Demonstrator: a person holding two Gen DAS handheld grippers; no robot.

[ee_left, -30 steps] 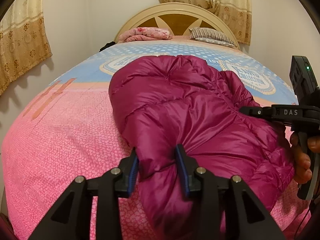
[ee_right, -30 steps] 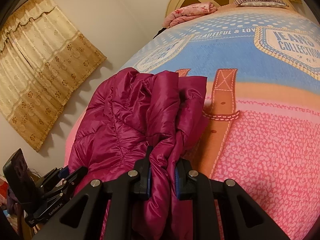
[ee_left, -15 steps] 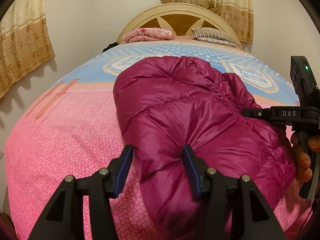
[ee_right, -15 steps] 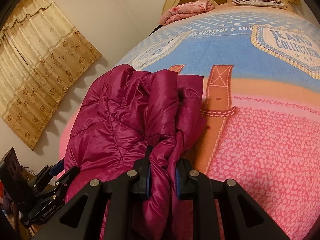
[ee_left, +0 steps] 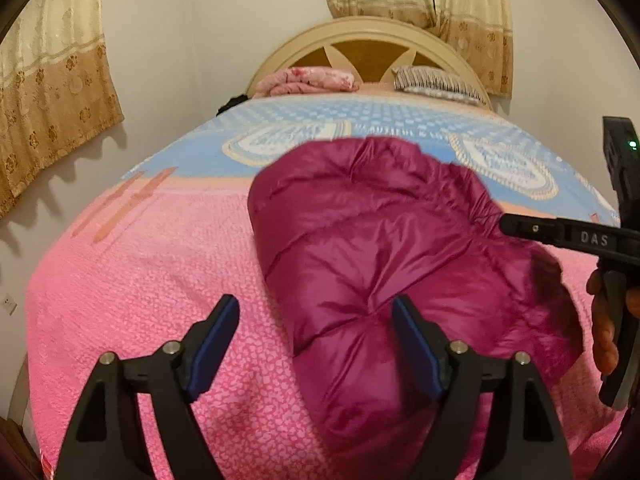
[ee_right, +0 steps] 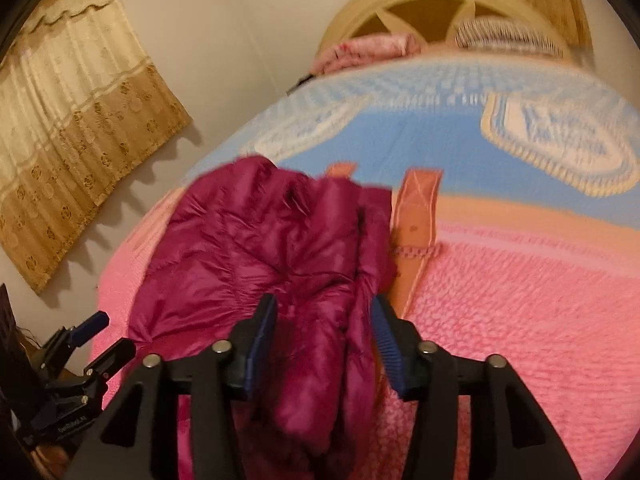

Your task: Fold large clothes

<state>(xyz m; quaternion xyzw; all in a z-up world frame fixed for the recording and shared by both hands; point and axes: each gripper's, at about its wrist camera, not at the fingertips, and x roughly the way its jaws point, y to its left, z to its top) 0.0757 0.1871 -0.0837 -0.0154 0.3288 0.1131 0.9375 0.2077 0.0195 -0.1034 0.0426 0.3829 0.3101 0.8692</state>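
A magenta puffer jacket (ee_left: 400,256) lies folded in a thick bundle on the pink and blue bedspread (ee_left: 140,280). My left gripper (ee_left: 316,320) hovers over its near left corner. Its jaws are opening wide, and the fabric lies loose between the blue pads without being pressed. In the right wrist view the jacket (ee_right: 256,248) runs away from my right gripper (ee_right: 324,320). Those jaws are opening too, with a fold of fabric lying loose between the pads. The right gripper's black frame (ee_left: 592,238), held by a hand (ee_left: 604,320), sits at the jacket's right side.
At the far end of the bed stand a curved headboard (ee_left: 372,36), a folded pink blanket (ee_left: 308,80) and a striped pillow (ee_left: 436,82). Beige curtains (ee_left: 44,92) hang on the left wall. The left gripper (ee_right: 108,334) shows at the bed's left edge.
Both grippers have spread their jaws and let go of the jacket's near edge, which now rests on the bed. Both have drawn back and up a little.
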